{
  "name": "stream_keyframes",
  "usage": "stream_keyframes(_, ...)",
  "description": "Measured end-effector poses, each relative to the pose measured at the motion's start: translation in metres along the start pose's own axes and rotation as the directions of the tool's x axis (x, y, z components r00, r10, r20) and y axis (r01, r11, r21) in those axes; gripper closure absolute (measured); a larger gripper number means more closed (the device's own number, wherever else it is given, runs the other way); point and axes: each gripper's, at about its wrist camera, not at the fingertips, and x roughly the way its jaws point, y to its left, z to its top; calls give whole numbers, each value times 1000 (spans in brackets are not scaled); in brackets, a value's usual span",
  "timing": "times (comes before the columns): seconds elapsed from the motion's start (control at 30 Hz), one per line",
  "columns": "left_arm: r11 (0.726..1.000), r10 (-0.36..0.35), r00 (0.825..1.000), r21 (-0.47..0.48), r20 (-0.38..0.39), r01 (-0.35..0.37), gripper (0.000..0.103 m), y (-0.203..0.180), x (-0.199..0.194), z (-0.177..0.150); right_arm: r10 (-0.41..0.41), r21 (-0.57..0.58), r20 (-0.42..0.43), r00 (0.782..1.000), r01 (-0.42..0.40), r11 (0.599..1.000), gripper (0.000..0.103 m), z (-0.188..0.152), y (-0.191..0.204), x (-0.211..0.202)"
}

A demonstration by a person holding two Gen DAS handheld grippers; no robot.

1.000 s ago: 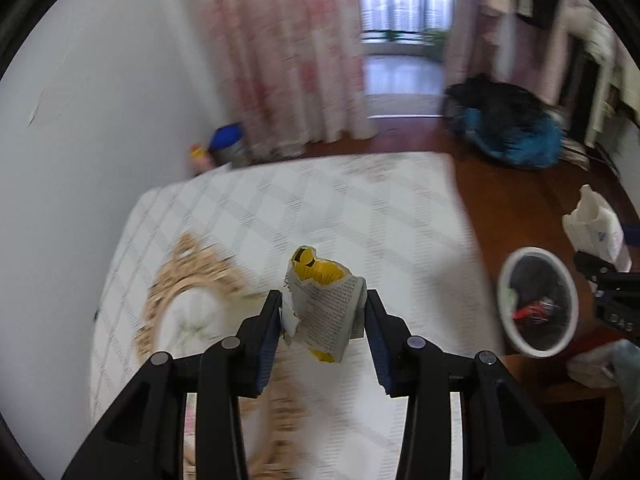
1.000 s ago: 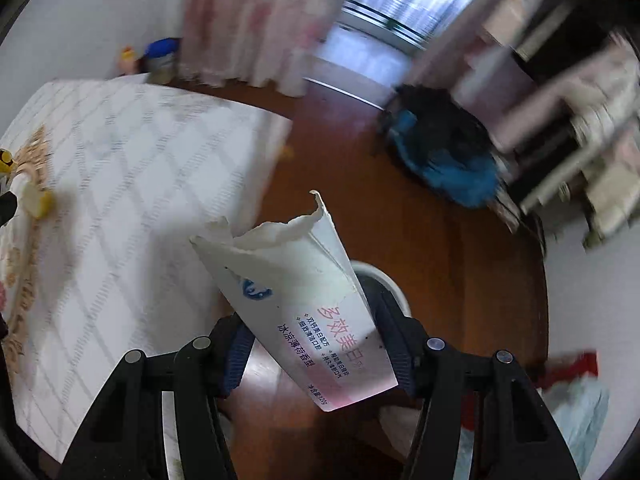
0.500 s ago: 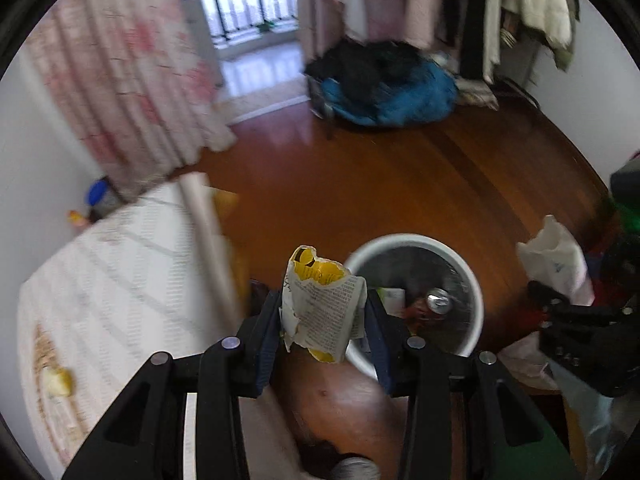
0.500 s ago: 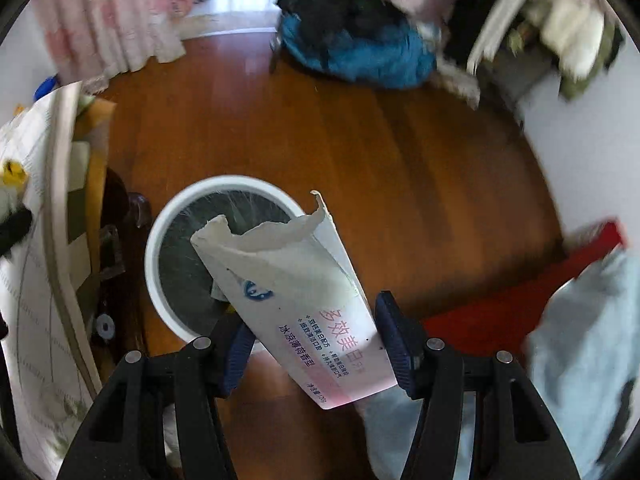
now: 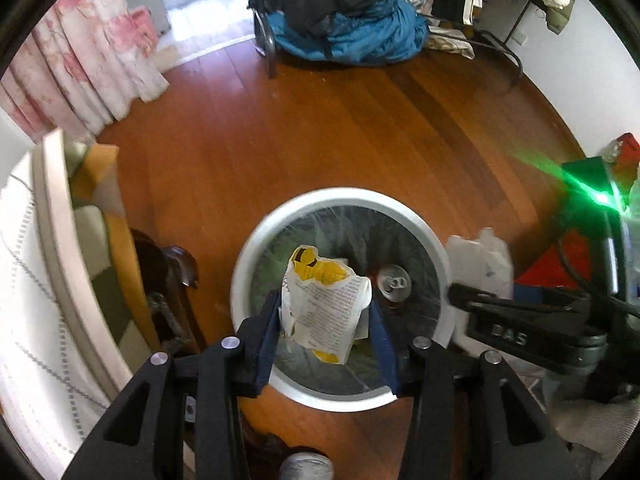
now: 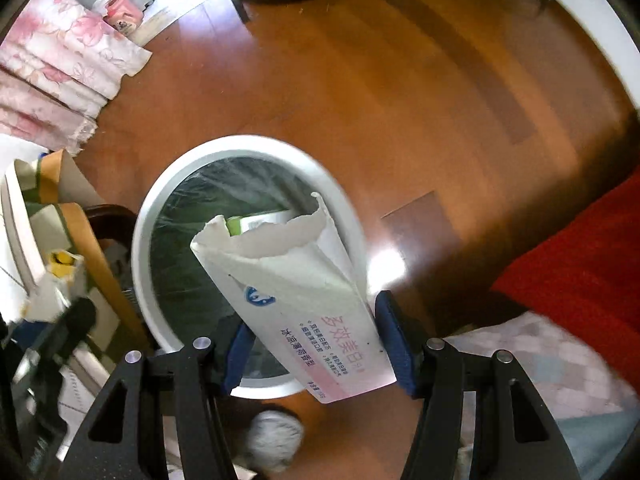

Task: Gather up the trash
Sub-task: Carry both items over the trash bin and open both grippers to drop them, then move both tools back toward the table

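Left gripper [image 5: 325,314] pinches the yellow wrapper [image 5: 325,306] over the bin [image 5: 256,248]; right gripper [image 6: 316,338] clamps a torn white carton [image 6: 304,280] above its rim.

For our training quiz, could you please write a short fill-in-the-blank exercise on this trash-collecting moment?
1. The left gripper grips a crumpled yellow and white ____.
2. It hangs above the round white ____.
3. A metal ____ lies inside the bin.
4. The right gripper grips a torn white ____.

Missing words: wrapper; bin; can; carton
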Motion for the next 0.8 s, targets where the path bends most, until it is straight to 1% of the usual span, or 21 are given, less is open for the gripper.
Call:
stream_keyframes(0.03,1000,-7,1000,-6,-11,7,59,1,0,-1,20,12,-11,1000,-20,1000,41,3,1,4)
stream_keyframes(0.07,1000,-14,1000,-11,-16,14,57,2,-1,-2,33,24,-21,999,-32,999,28,2,1,7)
stream_keyframes(0.1,1000,-13,1000,-9,-15,13,50,3,-3,-3,22,24,-22,1000,-21,999,17,2,3,8)
stream_keyframes(0.13,1000,-10,1000,-3,-14,10,42,3,-3,-4,4,23,-17,1000,-3,1000,1,0,4,7)
stream_keyframes(0.17,1000,-2,1000,1,-11,2,21,5,-6,-5,-26,16,-7,1000,26,1000,0,-1,6,6)
stream_keyframes(0.2,1000,11,1000,2,-6,-11,9,5,-8,-6,-71,3,7,997,71,997,0,-3,8,2)
stream_keyframes(0.23,1000,29,1000,5,0,-29,8,7,-11,-8,-116,-12,24,993,117,993,0,-5,11,-2)
stream_keyframes(0.27,998,62,998,14,7,-62,8,9,-17,-11,-158,-27,43,987,159,987,0,-10,15,-8)
stream_keyframes(0.37,991,134,990,19,33,-134,8,18,-27,-19,-263,-61,112,958,271,961,0,-25,26,-29)
stream_keyframes(0.4,987,159,986,17,43,-160,8,23,-31,-22,-305,-65,140,942,316,946,0,-30,31,-37)
stream_keyframes(0.47,980,197,979,15,60,-198,8,28,-41,-28,-352,-73,190,916,371,926,0,-42,39,-55)
stream_keyframes(0.5,978,209,975,12,68,-210,8,32,-45,-30,-383,-75,220,897,407,910,0,-48,44,-65)
stream_keyframes(0.6,975,223,971,1,87,-224,8,35,-62,-37,-412,-80,272,870,447,891,0,-60,52,-89)
stream_keyframes(0.7,975,221,970,-4,105,-222,8,35,-79,-41,-406,-69,305,861,446,893,0,-71,57,-116)
stream_keyframes(0.77,976,215,969,-8,126,-216,8,36,-98,-45,-395,-64,323,860,436,898,0,-78,61,-133)
stream_keyframes(0.8,977,214,967,-10,136,-214,8,37,-105,-45,-391,-62,340,855,435,898,0,-84,66,-145)
